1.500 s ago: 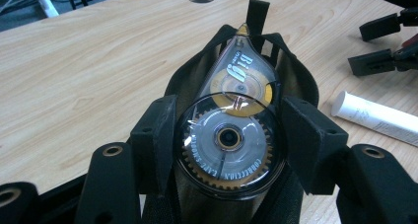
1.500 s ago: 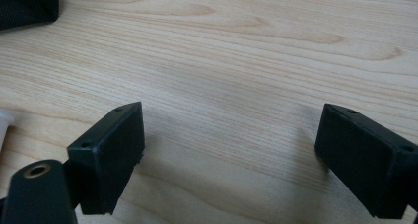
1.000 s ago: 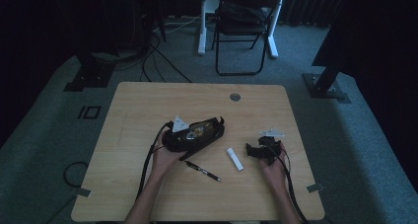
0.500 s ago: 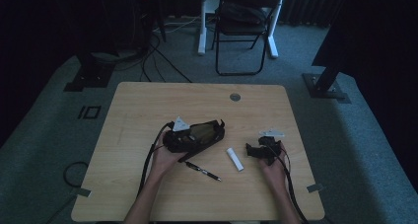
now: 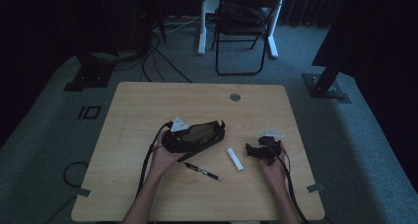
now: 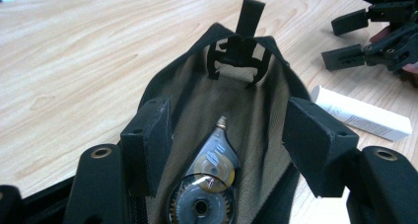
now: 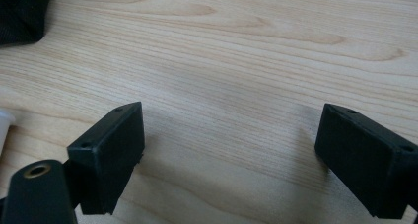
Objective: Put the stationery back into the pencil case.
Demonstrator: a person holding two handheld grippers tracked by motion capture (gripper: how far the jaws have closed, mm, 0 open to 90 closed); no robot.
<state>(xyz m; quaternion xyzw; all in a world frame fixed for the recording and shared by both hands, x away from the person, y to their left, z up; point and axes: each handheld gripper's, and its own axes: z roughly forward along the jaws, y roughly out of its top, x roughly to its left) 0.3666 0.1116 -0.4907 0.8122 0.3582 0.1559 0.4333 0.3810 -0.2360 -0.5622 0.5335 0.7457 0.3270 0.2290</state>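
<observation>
1. A black pencil pouch (image 5: pixel 194 136) is being kept open near the middle of the wooden table (image 5: pixel 148 100), its mouth gaping toward the left gripper (image 6: pixel 236 135).
2. A clear correction-tape dispenser (image 6: pixel 207 177) is lying inside the pouch on the tan lining, its tip pointing toward the far end, where the zipper pull (image 6: pixel 246 31) is standing up.
3. The left gripper is being held at the pouch's mouth, its jaws spread wide on either side of the dispenser without touching it; they have just been opening further.
4. A white stick-shaped tube (image 5: pixel 234 159) is lying on the table just right of the pouch, and a dark pen (image 5: pixel 202 171) is lying in front of it.
5. The right gripper (image 5: pixel 260 150) is being held low over bare wood to the right of the tube, its jaws wide apart with nothing between them.
</observation>
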